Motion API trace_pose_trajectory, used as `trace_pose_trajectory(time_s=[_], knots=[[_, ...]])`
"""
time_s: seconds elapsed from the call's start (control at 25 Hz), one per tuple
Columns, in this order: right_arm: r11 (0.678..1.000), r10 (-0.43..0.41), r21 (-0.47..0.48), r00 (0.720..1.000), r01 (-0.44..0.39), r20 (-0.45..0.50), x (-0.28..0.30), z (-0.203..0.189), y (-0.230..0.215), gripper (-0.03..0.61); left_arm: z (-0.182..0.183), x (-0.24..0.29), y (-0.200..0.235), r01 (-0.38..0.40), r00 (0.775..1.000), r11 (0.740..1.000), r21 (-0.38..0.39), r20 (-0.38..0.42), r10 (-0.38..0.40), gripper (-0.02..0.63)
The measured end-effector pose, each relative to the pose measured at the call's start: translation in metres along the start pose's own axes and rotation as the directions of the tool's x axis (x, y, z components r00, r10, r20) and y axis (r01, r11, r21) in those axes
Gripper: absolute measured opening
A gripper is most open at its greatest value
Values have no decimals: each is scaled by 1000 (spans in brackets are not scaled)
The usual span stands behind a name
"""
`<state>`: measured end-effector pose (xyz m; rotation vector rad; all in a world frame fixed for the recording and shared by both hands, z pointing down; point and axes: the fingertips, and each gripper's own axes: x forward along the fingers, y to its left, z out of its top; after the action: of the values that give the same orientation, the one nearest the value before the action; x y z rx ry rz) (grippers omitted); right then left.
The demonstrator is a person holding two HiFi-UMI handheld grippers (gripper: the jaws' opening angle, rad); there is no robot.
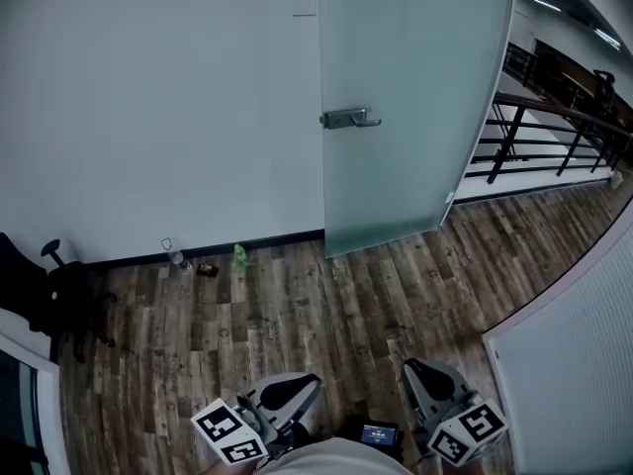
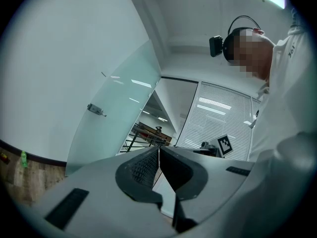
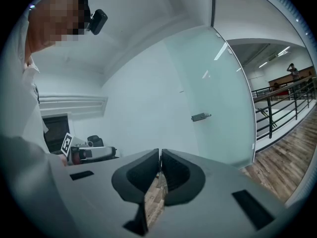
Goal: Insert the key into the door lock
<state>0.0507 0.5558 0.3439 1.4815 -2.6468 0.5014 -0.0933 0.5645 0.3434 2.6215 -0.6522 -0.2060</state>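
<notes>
A frosted glass door [image 1: 410, 97] stands ajar ahead, with a metal lever handle [image 1: 349, 119] on its left edge. The handle [image 2: 96, 110] is small and far off in the left gripper view, and the handle [image 3: 200, 116] is just as distant in the right gripper view. No key shows in any view. My left gripper [image 1: 315, 380] and right gripper [image 1: 409, 365] are low at the bottom of the head view, well short of the door. The left gripper [image 2: 159, 150] is shut with nothing between its pads. The right gripper [image 3: 160, 152] is also shut, its tips meeting, and nothing is visible in it.
A plain wall [image 1: 158, 97] runs left of the door. At its foot lie a small ringed metal object [image 1: 173, 254], a brown item [image 1: 207, 269] and a green item [image 1: 240, 256]. A black chair [image 1: 54, 295] stands at the left. A black railing [image 1: 554, 137] runs behind the door, and a blind-covered panel [image 1: 574, 374] is at the right.
</notes>
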Motion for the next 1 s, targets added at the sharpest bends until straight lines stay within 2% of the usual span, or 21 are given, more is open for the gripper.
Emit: trace_pose_trajectory(time_s=[0.44,0.72,1.0], knots=[[998,-29,51,999,27,42,-4,4,-19,23,-4,5,7,-61,998,998,-2,-5,61,18],[999,-30,20,999,29,32,-7,4,-40,23,-7,18,13,-124,992,992,16,-3,124,18],[998,-57,-12,998,57,10,-13,7,-70,23,-13,43,8,-142,990,990,4,-3,142,18]])
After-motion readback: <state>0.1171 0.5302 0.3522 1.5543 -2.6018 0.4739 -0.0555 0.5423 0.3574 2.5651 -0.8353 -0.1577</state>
